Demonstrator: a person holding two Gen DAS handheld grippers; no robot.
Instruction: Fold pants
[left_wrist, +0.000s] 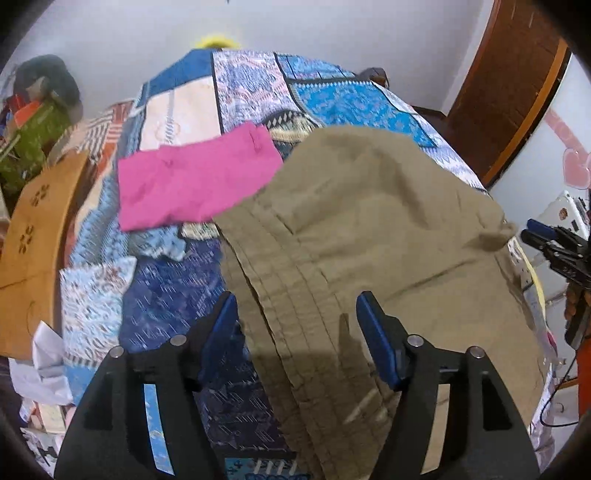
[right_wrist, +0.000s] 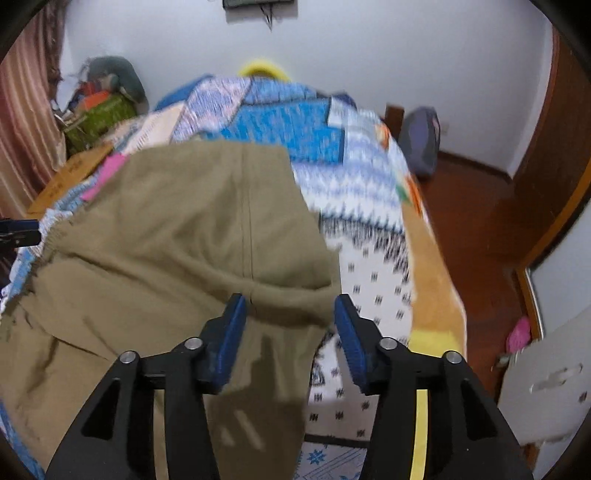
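Observation:
Khaki pants lie folded on a patchwork quilt that covers a bed. In the left wrist view my left gripper hovers open over the seamed left edge of the pants, its blue pads clear of the cloth. The right gripper shows at the right edge of that view. In the right wrist view the pants have a rounded fold near the camera, and my right gripper stands open above that fold's right end, with nothing pinched. The left gripper peeks in at the far left.
A pink garment lies folded on the quilt beyond the pants. A cardboard box and a green box crowd the bed's left side. Right of the bed are a wooden floor, a grey bag and a door.

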